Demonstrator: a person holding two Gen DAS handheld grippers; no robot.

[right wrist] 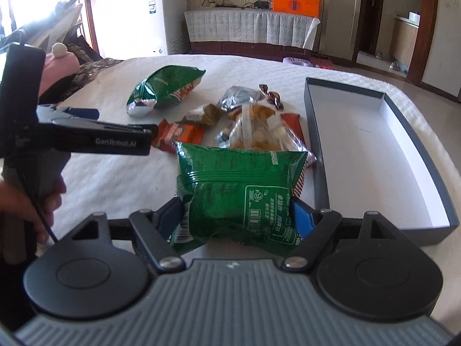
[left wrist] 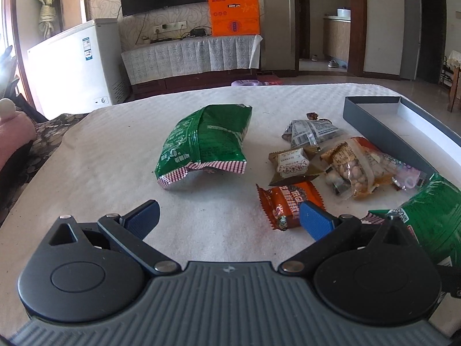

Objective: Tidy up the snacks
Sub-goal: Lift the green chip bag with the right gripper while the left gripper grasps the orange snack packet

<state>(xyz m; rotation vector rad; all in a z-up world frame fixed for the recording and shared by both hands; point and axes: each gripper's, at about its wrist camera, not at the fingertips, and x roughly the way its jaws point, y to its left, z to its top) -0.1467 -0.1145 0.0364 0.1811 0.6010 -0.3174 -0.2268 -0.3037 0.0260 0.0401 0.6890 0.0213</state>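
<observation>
My right gripper (right wrist: 237,216) is shut on a green snack bag (right wrist: 239,190), held above the white table; the same bag shows at the right edge of the left wrist view (left wrist: 429,216). My left gripper (left wrist: 229,216) is open and empty, low over the table, its right finger just in front of an orange snack packet (left wrist: 288,201). A second green bag (left wrist: 201,147) lies ahead of it, also seen from the right wrist (right wrist: 164,89). A pile of small snack packets (left wrist: 340,158) lies to the right. An open grey box (right wrist: 374,150) with a white inside sits at the right.
The table has a white textured cover (left wrist: 115,158). Beyond it are a white chest freezer (left wrist: 75,63), a TV cabinet (left wrist: 190,57) and an orange box (left wrist: 234,14). The left gripper's body (right wrist: 86,138) and the hand holding it show at the left of the right wrist view.
</observation>
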